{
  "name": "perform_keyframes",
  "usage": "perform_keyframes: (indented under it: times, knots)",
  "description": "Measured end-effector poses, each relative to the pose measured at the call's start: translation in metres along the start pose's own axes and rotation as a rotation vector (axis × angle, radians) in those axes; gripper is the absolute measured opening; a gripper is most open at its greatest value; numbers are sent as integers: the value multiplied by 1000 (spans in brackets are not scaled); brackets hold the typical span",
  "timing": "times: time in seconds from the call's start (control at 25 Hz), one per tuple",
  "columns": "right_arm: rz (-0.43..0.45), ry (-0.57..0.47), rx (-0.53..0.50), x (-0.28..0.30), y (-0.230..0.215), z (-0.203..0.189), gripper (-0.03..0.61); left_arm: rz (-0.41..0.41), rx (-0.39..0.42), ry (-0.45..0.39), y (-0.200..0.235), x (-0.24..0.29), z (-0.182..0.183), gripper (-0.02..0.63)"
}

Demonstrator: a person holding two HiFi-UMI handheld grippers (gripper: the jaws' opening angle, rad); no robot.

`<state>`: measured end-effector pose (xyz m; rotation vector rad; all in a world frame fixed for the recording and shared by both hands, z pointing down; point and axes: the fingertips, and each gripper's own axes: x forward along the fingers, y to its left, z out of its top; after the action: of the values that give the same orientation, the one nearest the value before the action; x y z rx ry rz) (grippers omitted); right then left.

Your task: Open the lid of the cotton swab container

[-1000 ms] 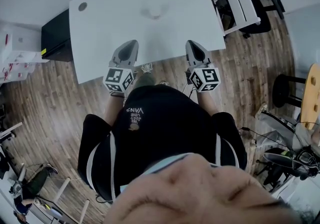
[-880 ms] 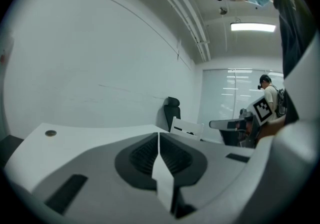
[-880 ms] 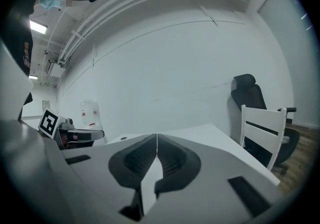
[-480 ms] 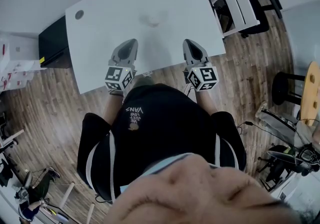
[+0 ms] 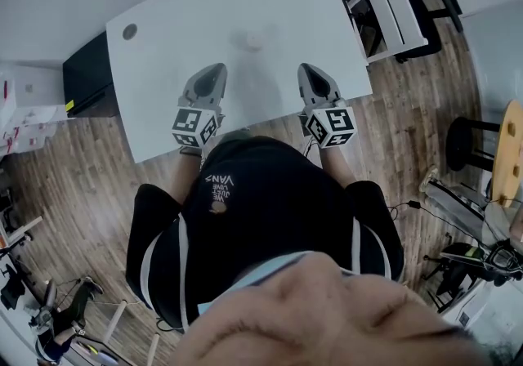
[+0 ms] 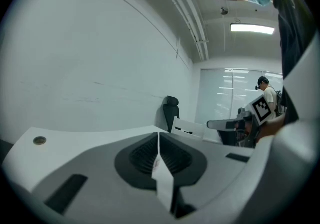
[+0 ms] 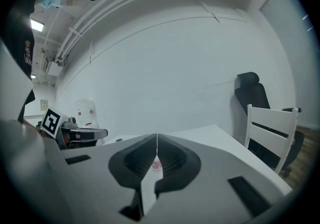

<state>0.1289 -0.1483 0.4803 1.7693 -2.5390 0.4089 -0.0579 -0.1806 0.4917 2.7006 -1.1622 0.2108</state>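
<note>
In the head view both grippers have travelled forward over the last second and now reach past the near edge of the white table (image 5: 163,54), the left gripper (image 5: 214,72) and right gripper (image 5: 308,72) well short of the cotton swab container (image 5: 253,41), which stands out in the middle of the table between their lines; judged from this, the approach is under way and the lid is untouched. The left gripper view shows the left gripper (image 6: 158,137) with jaws pressed together on nothing, and the container is too faint to pick out. The right gripper view shows the right gripper (image 7: 157,142) likewise closed and empty, but only here does the pinkish container (image 7: 156,165) peek through the notch beneath the tips
</note>
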Motion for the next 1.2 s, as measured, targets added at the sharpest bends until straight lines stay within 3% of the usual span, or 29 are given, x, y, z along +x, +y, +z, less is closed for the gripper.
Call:
perform_keyframes:
  times: [0.68,1.2]
  knots:
    - [-26,37,-5,34,-9,0,12,-64,-9,1,25,47,1,20]
    - [-36,63,1,43,-12,-7,12,-122,35,-5,27,77,-7,20]
